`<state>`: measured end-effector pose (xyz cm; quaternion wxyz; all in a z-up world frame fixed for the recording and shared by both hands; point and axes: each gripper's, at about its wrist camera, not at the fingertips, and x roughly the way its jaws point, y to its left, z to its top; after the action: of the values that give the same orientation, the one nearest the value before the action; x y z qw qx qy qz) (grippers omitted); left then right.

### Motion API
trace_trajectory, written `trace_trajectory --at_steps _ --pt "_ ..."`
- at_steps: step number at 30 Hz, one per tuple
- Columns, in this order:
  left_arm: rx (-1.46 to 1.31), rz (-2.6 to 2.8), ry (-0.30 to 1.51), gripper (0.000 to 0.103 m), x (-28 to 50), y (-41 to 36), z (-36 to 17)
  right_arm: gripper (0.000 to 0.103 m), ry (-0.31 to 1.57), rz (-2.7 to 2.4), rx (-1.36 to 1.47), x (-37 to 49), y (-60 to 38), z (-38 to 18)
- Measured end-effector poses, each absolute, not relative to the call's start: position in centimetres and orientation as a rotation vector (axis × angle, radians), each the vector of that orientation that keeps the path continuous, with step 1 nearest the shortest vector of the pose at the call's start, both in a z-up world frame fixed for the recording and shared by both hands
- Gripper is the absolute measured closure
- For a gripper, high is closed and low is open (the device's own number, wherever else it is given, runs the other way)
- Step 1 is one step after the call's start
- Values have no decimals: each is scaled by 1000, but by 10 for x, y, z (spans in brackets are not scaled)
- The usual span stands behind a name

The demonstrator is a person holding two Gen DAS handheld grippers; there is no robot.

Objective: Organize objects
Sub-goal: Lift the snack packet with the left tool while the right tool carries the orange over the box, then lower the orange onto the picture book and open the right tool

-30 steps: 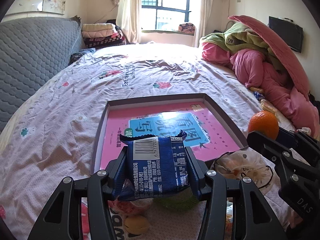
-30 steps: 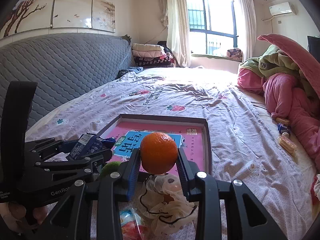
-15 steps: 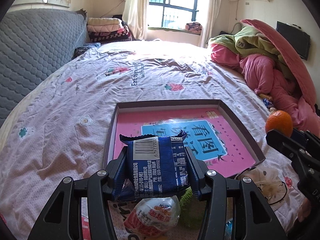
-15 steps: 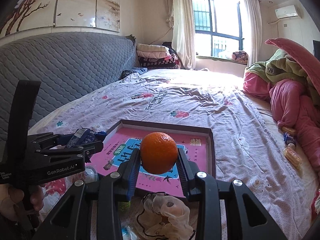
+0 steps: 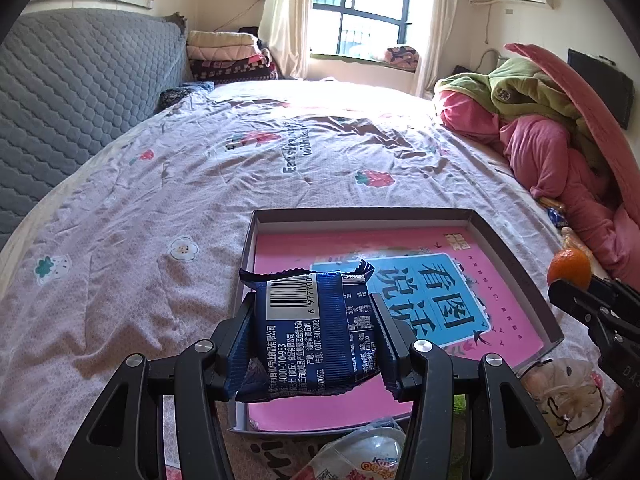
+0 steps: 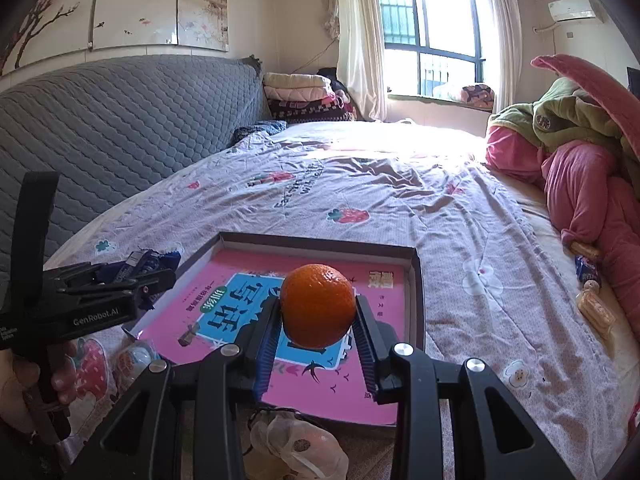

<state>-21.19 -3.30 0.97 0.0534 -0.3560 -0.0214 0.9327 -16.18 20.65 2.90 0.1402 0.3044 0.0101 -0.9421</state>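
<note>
A shallow open box (image 5: pixel 516 256) with a pink and blue printed bottom lies on the bed. My left gripper (image 5: pixel 314 320) is shut on a dark blue snack packet (image 5: pixel 308 328), held above the box's near left corner. In the right wrist view my right gripper (image 6: pixel 318 320) is shut on an orange (image 6: pixel 318 306) over the near half of the box (image 6: pixel 414 280). The left gripper (image 6: pixel 104 284) with its packet shows at the left there, a hand below it. The orange (image 5: pixel 570 268) also shows at the right edge of the left wrist view.
Loose items lie on the sheet in front of the box: a white egg-shaped toy (image 5: pixel 368 452), a crumpled plastic bag (image 6: pixel 296 444) and wrapped snacks (image 6: pixel 592 304) at the right. Pink and green bedding (image 5: pixel 560 140) is heaped at the right; a grey headboard (image 6: pixel 120 128) runs along the left.
Both grippers have moved forward toward the box with their loads. The box now sits closer and lower in both views. Neither grip has changed.
</note>
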Motion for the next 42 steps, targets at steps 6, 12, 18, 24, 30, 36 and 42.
trace_trajectory --at_steps 6,12,18,24,30,36,42 --pt "-1150 2793 -76 48 -217 -32 -3 66 16 -2708 958 -172 215 11" --pt "-1190 2769 -72 48 -219 -29 -11 66 -19 -2682 1039 -179 223 -5" --pt "-1237 2738 -68 48 -223 -27 -19 66 7 -2692 1069 -181 226 -12" --pt "-1282 2725 -36 48 -225 -23 -28 66 32 -2699 1127 -188 229 -24" --pt "-1310 2701 -37 48 -227 -20 -35 66 19 -2695 1149 -190 232 -29" --pt "-1345 2669 -35 48 -229 -17 -42 66 32 -2687 1157 -190 231 -31" --pt "-1378 2647 -33 48 -230 -14 -49 66 52 -2665 1160 -193 225 -32"
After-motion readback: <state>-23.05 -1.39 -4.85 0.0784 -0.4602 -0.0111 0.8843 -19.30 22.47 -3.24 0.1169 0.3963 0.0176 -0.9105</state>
